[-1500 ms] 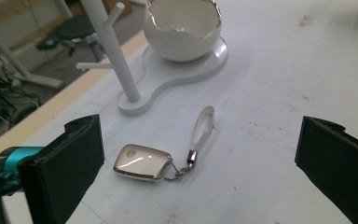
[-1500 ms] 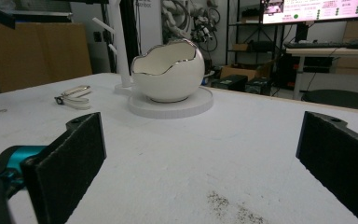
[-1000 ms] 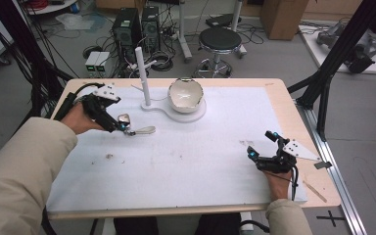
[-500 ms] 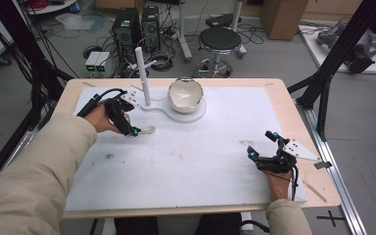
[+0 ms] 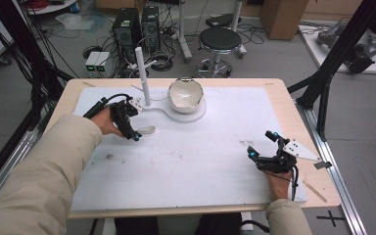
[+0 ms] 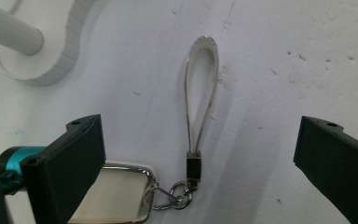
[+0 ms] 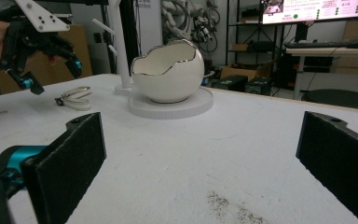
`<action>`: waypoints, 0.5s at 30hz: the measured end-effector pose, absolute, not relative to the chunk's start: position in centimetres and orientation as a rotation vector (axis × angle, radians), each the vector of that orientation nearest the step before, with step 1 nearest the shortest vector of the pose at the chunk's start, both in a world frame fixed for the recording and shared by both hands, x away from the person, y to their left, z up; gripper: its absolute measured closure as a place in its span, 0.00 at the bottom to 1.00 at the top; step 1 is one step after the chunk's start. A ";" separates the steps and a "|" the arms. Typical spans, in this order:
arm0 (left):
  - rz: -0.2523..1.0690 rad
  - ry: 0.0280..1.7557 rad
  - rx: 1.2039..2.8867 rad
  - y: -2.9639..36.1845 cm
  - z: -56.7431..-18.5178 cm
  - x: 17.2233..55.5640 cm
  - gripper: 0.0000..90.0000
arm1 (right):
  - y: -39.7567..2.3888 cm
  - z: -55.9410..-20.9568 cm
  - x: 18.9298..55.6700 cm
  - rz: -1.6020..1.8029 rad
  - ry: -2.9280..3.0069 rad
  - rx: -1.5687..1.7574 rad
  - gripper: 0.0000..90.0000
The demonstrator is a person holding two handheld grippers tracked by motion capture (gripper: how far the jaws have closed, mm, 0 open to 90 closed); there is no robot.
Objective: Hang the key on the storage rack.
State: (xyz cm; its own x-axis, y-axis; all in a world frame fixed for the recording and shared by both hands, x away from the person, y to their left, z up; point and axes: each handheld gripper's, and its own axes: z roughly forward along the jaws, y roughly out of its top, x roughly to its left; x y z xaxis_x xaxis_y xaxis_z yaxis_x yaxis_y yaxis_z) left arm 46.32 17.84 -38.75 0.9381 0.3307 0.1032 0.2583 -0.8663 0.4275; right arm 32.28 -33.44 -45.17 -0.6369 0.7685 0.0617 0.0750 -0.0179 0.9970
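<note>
A keychain lies flat on the white mat: a silvery strap loop joined by a small ring to a cream tag in a metal frame. In the high view its strap pokes out right of my left gripper. That gripper hovers just over the keychain, open, jaws on either side of the strap and touching nothing. My right gripper rests open at the table's front right, nothing between its jaws. It looks across at the left gripper and the keychain.
A white eggshell-shaped bowl with a gilt rim sits on a round white base joined to an upright white post, just beyond the left gripper. Grey smudges mark the mat. Black frame legs stand by the right edge.
My left gripper has moved right and slightly toward the near side, coming over the keychain. The keychain and the right gripper have stayed put.
</note>
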 end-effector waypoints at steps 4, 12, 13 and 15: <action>0.234 0.425 2.716 17.8 -39.4 46.5 0.03 | -33.4 -45.2 32.3 1.705 1.736 0.879 0.00; 0.198 0.428 2.731 17.8 -39.9 46.6 0.13 | -33.4 -45.2 32.3 1.707 1.735 0.886 0.00; 0.203 0.424 2.740 17.8 -39.9 46.7 0.13 | -33.4 -45.2 32.3 1.707 1.735 0.886 0.00; 0.195 0.439 2.743 17.9 -40.0 46.7 0.13 | -33.4 -45.2 32.3 1.705 1.735 0.886 0.00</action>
State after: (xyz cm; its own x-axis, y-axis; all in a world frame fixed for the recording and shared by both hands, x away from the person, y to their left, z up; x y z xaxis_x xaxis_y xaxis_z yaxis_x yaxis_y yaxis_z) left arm 46.68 17.86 -39.97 0.9422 0.3256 0.0787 0.2765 -0.8887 0.3658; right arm 32.26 -33.43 -45.17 -0.6346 0.7701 0.0656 0.0790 -0.0198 0.9967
